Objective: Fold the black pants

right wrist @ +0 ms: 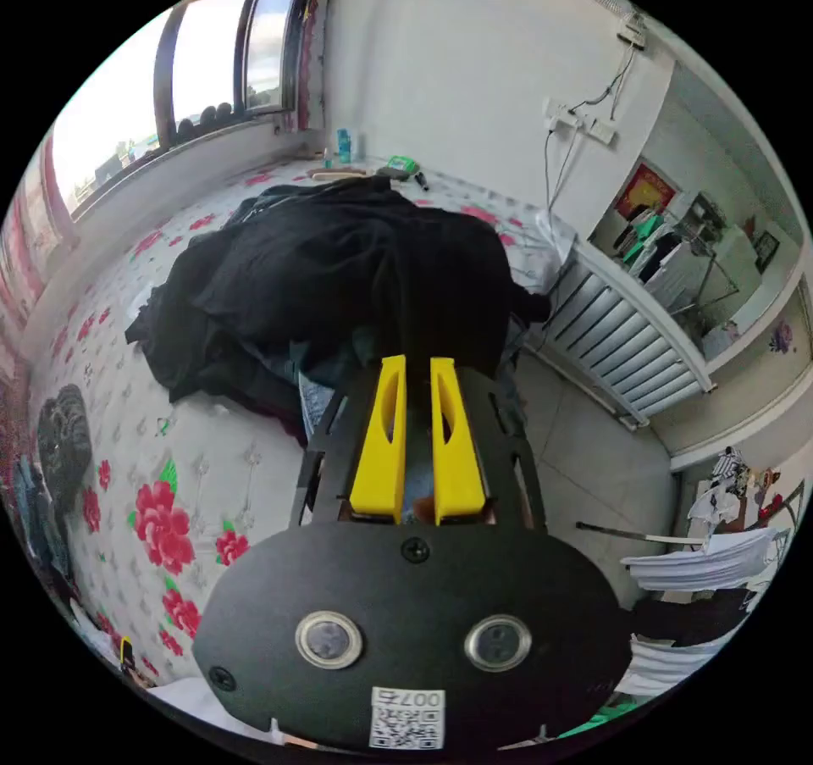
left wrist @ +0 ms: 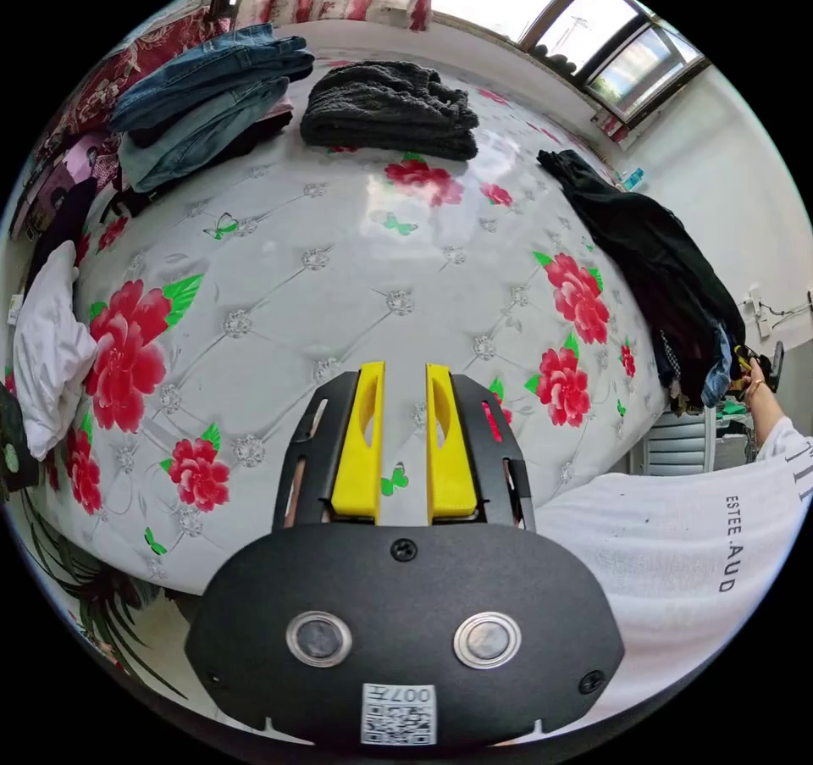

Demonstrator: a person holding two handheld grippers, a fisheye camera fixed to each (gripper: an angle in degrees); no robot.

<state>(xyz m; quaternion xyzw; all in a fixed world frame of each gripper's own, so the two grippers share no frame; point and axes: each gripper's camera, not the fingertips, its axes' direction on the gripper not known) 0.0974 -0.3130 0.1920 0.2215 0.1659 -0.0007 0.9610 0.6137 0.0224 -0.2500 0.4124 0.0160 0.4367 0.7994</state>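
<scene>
Black pants (right wrist: 339, 282) heaped before right tool (right wrist: 417, 367) (jaws seemingly apart, empty).

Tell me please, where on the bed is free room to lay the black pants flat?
The middle of the mattress is bare, bordered by the jeans stack, the dark knit pile and the white cloth. The edge under the black clothes heap is crowded.

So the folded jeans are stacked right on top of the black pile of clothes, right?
No. In the left gripper view the folded jeans sit on the bed, far from the black pile of clothes, which lies at the opposite edge.
</scene>
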